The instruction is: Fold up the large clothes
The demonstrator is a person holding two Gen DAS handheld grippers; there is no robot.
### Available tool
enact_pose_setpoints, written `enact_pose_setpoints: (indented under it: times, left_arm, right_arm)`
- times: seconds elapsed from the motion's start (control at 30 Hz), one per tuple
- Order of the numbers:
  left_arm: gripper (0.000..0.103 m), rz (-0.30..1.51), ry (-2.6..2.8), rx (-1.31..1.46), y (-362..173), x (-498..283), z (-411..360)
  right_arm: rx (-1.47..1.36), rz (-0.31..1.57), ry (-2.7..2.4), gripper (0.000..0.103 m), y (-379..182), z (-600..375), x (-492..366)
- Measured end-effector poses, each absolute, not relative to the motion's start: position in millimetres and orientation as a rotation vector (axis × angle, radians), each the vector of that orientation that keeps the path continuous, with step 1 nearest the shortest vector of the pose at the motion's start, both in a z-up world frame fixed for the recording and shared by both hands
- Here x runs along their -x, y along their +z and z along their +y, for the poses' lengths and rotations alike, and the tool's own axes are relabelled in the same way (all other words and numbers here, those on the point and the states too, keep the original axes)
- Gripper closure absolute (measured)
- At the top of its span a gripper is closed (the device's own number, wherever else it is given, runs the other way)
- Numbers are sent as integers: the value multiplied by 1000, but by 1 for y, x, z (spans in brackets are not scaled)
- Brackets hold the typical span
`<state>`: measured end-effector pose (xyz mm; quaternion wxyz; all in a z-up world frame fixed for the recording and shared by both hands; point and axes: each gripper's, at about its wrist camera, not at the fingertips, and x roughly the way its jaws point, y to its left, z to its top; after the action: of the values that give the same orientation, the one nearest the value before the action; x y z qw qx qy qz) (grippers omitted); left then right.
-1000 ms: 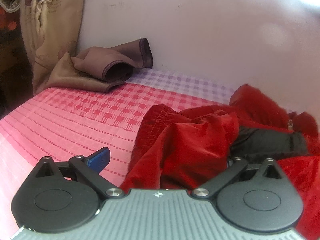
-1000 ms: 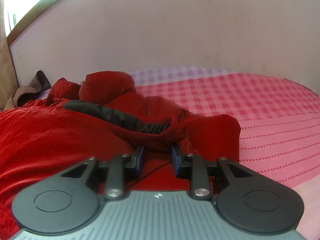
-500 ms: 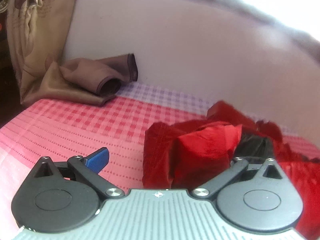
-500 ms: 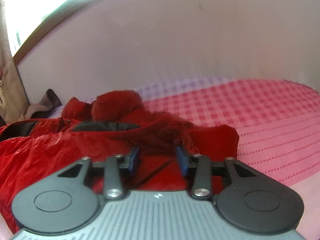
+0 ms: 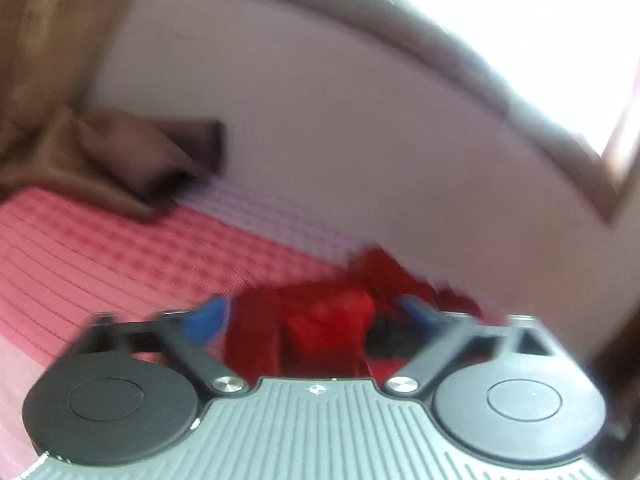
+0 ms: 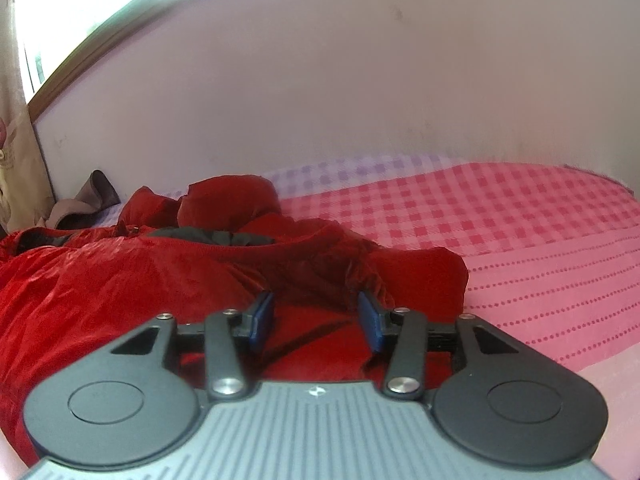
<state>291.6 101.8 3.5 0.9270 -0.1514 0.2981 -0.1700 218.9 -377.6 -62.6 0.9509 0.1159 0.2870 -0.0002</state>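
Note:
A large red velvet garment with a dark lining lies crumpled on a pink checked bed. My right gripper is open, its blue pads spread just above the garment's near edge. In the blurred left wrist view, my left gripper is open wide, with the red garment bunched between and beyond its blue pads. Neither gripper holds cloth.
A brown folded cloth lies at the bed's far left corner by a beige curtain. A pale wall runs behind the bed. A window frame is at upper right in the left wrist view.
My right gripper has opened wider and let go of the garment's edge. My left gripper has lifted and tilted up, still open; the garment sits lower in its view.

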Motion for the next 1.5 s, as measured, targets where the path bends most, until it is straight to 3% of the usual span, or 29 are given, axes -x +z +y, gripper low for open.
enact_pose_setpoints:
  times: [0.03,0.07,0.2,0.4,0.43,0.77,0.9,1.0,1.03,1.07,1.13,1.37,1.5]
  left_arm:
    - [84,642,-409,273,0,-290,98]
    - [90,667,-450,228,-4,-288,91]
    - [90,715,-517,101,-22,-284,64]
    - [89,718,-366,127,-39,-319,50]
    - [85,714,-325,127,-41,-323,51]
    - [92,733,-236,321,-68,-352,77]
    - [92,697,-243,295,-50,-335,85]
    - [80,671,-278,295,-29,-321,105]
    - [59,663,-290,293,-24,-317,112]
    - [30,654,-287,280,-19,-312,119]
    - [4,617,-209,242,-14,-300,132]
    - [9,773,-244,254,-52,-302,159]
    - [6,794,-316,277,-74,-313,161]
  right_arm:
    - [-233,582,1,58,-63,-378,-219]
    - [-234,579,1,58,-64,-377,-219]
    - [-234,568,1,58,-67,-377,-217]
    - [-232,563,0,58,-71,-376,-216]
    - [-236,562,0,58,-72,-376,-216]
    - [-233,571,2,58,-78,-374,-215]
    - [-234,593,3,58,-76,-375,-218]
    - [-235,614,1,58,-73,-375,-221]
    - [-239,617,-2,58,-71,-376,-220]
    - [-249,615,-3,57,-69,-377,-220]
    - [-292,593,-4,57,-65,-381,-215]
    - [-422,469,-12,53,-50,-397,-181]
    - [-405,451,-2,49,-48,-394,-163]
